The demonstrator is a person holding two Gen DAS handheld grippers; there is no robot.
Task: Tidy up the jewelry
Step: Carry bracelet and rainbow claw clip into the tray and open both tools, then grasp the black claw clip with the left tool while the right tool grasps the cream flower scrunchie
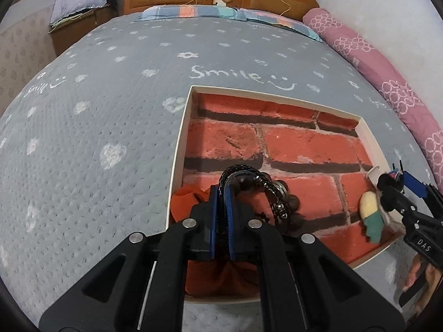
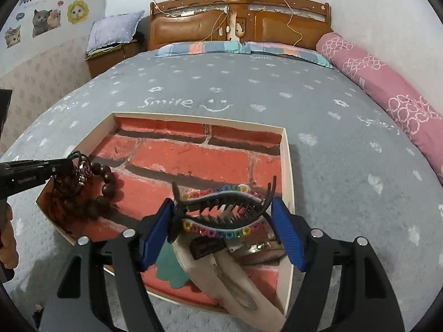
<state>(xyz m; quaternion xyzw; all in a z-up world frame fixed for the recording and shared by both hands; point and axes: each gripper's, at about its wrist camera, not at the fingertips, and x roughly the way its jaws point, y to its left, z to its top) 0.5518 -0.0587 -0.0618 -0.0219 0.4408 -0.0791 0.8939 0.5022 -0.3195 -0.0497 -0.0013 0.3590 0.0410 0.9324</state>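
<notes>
Down at the bottom centre of the left wrist view, the left hand-held gripper [image 1: 221, 215] has its blue pads pressed nearly together on a black braided cord bracelet [image 1: 250, 178], which arches up over the pads. Just beside it lies a dark brown wooden bead bracelet [image 1: 293, 203], low in the shallow white-rimmed box with a red brick-pattern lining [image 1: 177, 149]. In the right wrist view, the right hand-held gripper [image 2: 221, 231] stands wide, its blue pads against both ends of a black claw hair clip trimmed with coloured flowers [image 2: 221, 207], over the box's lower right. Beyond, the grey "Smile" bedspread [image 2: 332, 166] runs to a brown wooden headboard [image 2: 238, 22] at the top.
</notes>
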